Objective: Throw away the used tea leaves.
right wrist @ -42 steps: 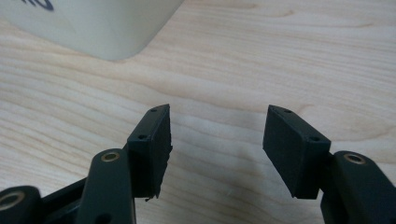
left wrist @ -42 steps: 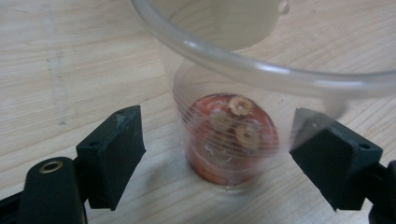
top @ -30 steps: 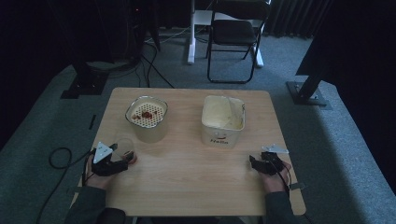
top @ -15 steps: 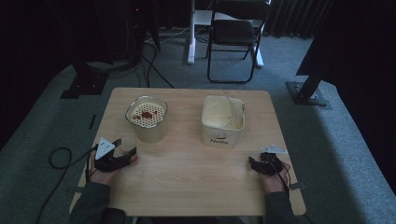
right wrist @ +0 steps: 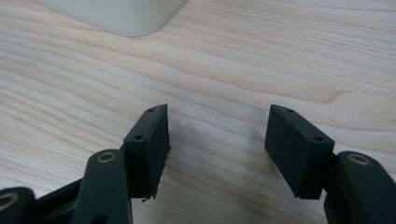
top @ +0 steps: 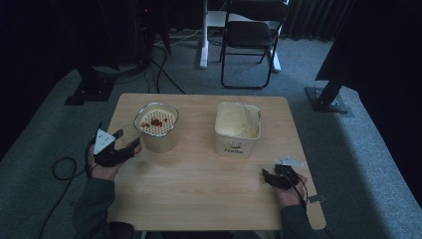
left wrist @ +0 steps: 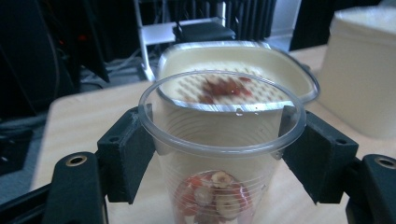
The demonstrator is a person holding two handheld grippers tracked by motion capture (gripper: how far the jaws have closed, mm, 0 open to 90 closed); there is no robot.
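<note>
The clear plastic cup (left wrist: 222, 154), with red and pale fruit pieces at its bottom, is sitting pinched between the jaws of the left gripper (top: 125, 144), which have just been closing onto it, just beside the round strainer bucket (top: 156, 127). So the pickup looks done; tipping the pieces into that bucket, by my reading, is coming next. Well to the bucket's right, past the square tub (top: 238, 128), the right gripper (right wrist: 217, 149) is resting on the table (top: 199, 194), jaws apart, gripping nothing.

The clear plastic cup (left wrist: 219, 154) holds red and tan pieces. The cream strainer pot (top: 157, 127) has a dotted insert; the table (top: 199, 189) is pale woodgrain
</note>
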